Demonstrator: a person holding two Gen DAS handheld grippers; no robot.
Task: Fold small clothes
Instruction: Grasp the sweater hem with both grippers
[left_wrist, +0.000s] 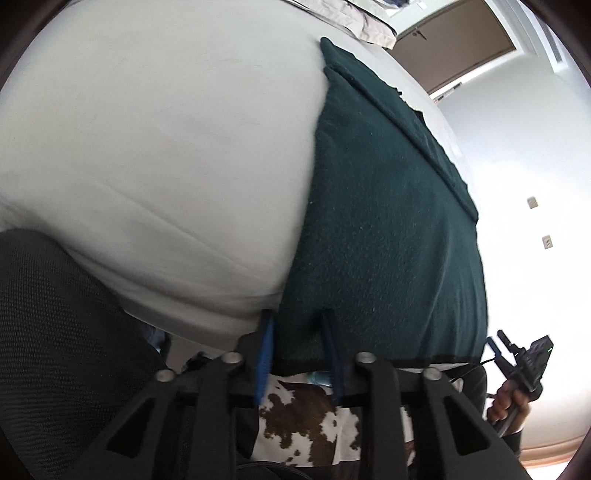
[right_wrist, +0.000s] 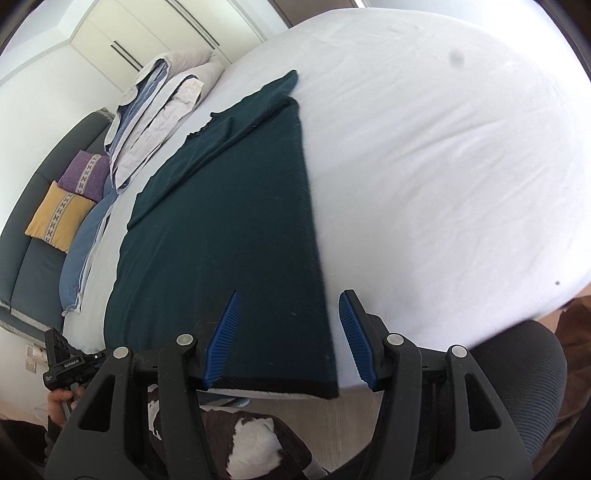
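- Left wrist view: the left gripper (left_wrist: 299, 354) sits at the near hem of the dark green garment (left_wrist: 388, 221), its blue pads (left_wrist: 265, 354) close together with the hem's corner region between them; I judge it clenched on the cloth, though the contact itself is partly hidden.
- The garment lies flat on the white bed sheet (left_wrist: 166, 147), a sleeve folded across its far end, its near hem at the mattress edge.
- Right wrist view: the right gripper (right_wrist: 291, 339) is released, jaws wide, straddling the garment's near corner (right_wrist: 325, 384) without pinching it.
- Risk: if the left side lifts while the right jaws have not closed, the hem would likely rise on one side only and skew the fold.
- Risk: a shallow bite on the thick hem may slip, dropping the corner over the bed edge.
- Edges: the near hem overhangs slightly; the office chair back (right_wrist: 517, 369) stands just beside the right gripper and could hinder it.
- Open room: bare sheet stretches wide on one side; folded bedding (right_wrist: 155, 110) lies near the far sleeve.
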